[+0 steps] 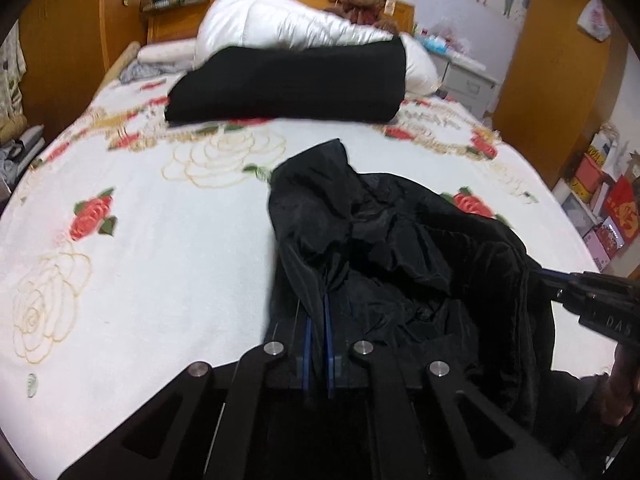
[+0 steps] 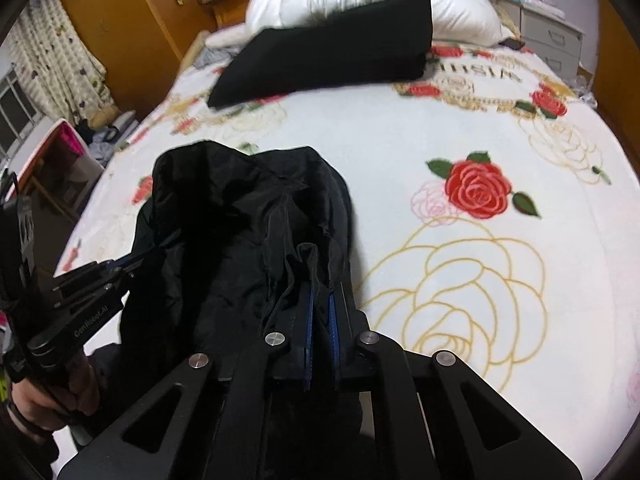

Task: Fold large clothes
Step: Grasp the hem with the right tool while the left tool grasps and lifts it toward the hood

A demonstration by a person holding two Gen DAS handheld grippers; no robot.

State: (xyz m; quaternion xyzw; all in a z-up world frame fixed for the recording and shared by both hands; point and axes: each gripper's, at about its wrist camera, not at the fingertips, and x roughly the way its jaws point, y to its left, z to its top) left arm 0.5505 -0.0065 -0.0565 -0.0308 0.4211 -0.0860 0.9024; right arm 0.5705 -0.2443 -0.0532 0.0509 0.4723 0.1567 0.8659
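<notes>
A black shiny jacket (image 1: 384, 240) lies bunched on the rose-print bed, near its front edge; it also shows in the right wrist view (image 2: 240, 224). My left gripper (image 1: 318, 312) is shut on the jacket's left edge, its blue pads pinching the fabric. My right gripper (image 2: 320, 300) is shut on the jacket's right edge. In the left wrist view the right gripper (image 1: 548, 276) comes in from the right, gripping the cloth. In the right wrist view the left gripper (image 2: 132, 264) comes in from the left, gripping the cloth.
A folded black garment (image 1: 288, 84) lies farther up the bed (image 1: 160, 240), against a white duvet (image 1: 280, 24) and the wooden headboard. A white nightstand (image 1: 468, 80) stands at the back right. Boxes (image 1: 600, 200) stand by the right wall. A curtain and clutter (image 2: 52, 80) are at the left.
</notes>
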